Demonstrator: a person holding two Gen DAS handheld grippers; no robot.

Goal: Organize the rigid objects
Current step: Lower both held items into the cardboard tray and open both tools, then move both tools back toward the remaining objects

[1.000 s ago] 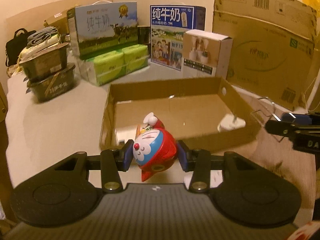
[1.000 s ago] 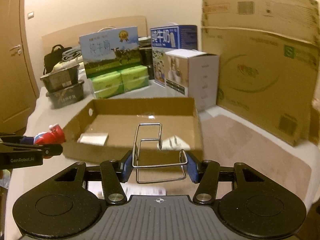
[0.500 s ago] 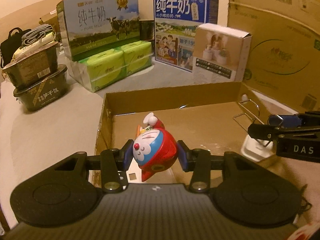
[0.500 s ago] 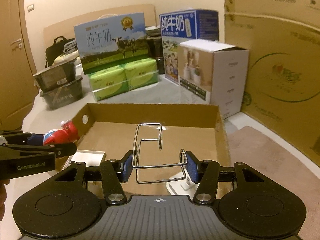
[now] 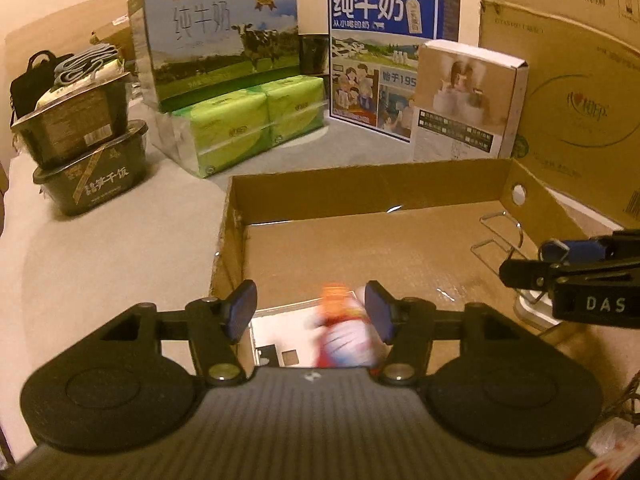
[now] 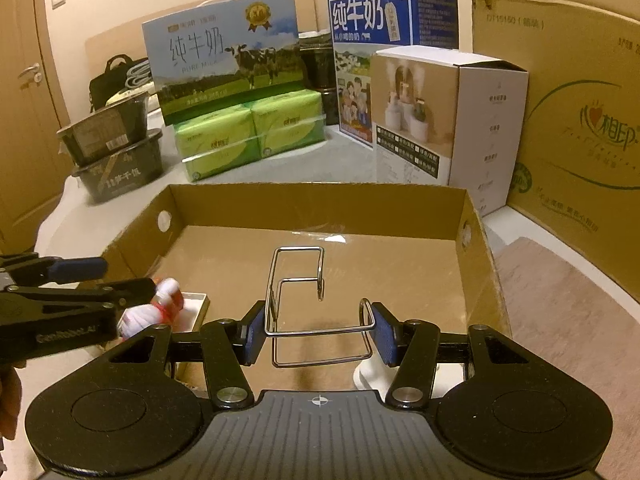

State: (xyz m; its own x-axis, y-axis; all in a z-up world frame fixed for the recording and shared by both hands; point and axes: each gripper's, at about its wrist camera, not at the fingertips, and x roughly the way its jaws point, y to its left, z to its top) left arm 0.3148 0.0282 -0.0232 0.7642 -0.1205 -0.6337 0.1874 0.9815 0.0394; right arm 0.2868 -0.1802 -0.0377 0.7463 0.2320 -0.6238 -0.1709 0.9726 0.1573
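Note:
My left gripper (image 5: 310,312) is open over the near left corner of the shallow cardboard tray (image 5: 360,190). The red and blue Doraemon toy (image 5: 344,336) is blurred below the pads, falling onto a white flat box (image 5: 276,334) in the tray. In the right wrist view the toy (image 6: 154,312) lies by that box (image 6: 194,308) under the left gripper (image 6: 120,280). My right gripper (image 6: 318,334) is shut on a wire rack (image 6: 300,292) above the tray (image 6: 320,200). A white plug (image 6: 370,374) lies below it.
Behind the tray stand two milk cartons (image 5: 218,40) (image 5: 384,52), green tissue packs (image 5: 248,128), a white product box (image 5: 464,100) and stacked black food tubs (image 5: 88,160). Large cardboard boxes (image 6: 568,120) stand on the right.
My left gripper has opened and let go of the Doraemon toy, which drops into the tray. Both grippers moved forward over the tray. The right gripper still holds the wire rack.

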